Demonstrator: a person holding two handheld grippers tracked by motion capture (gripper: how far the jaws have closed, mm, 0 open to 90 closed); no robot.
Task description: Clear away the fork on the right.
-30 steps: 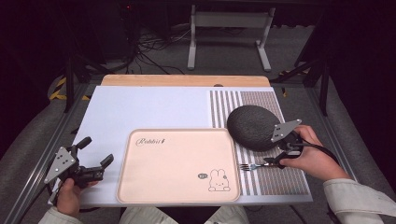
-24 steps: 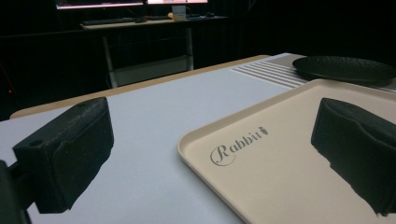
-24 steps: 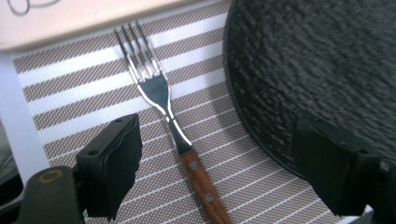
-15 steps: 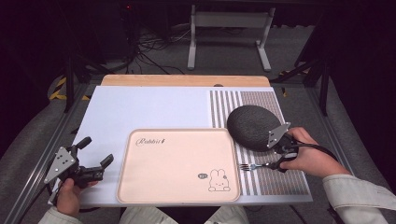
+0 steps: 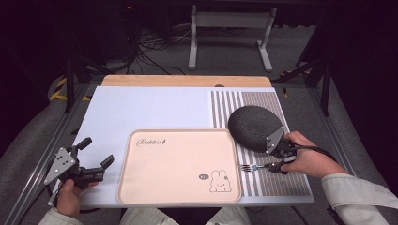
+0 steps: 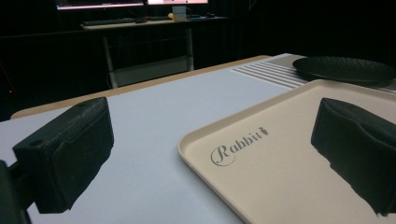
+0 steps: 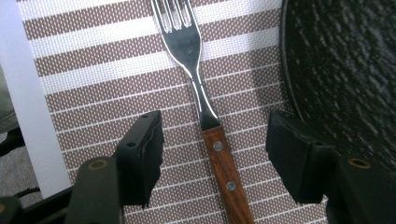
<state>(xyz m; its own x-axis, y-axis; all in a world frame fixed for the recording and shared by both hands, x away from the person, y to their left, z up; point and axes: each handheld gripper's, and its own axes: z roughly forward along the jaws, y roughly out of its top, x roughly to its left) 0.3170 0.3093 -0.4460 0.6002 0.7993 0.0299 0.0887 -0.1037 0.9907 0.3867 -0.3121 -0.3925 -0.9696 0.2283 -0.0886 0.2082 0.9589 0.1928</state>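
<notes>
A fork (image 7: 205,116) with a wooden handle lies on the striped placemat (image 7: 93,88), tines toward the beige tray (image 5: 178,164). My right gripper (image 7: 215,149) straddles the handle; its jaws have just been closing, and the pads stand apart from the wood on both sides. In the high view the fork (image 5: 251,167) pokes out from under the right gripper (image 5: 277,161). A dark round plate (image 5: 256,127) sits just behind it. My left gripper (image 5: 96,157) rests open at the table's front left, its jaws framing the tray edge (image 6: 219,140) with nothing between them.
The tray carries a "Rabbit" word and a bunny drawing. The dark plate (image 7: 345,70) lies close to the right jaw. The white table (image 5: 141,110) has a wooden strip at its far edge; a metal stand and cables are on the floor beyond.
The right gripper has come down over the fork handle and its jaws have narrowed. The left gripper has stayed where it was.
</notes>
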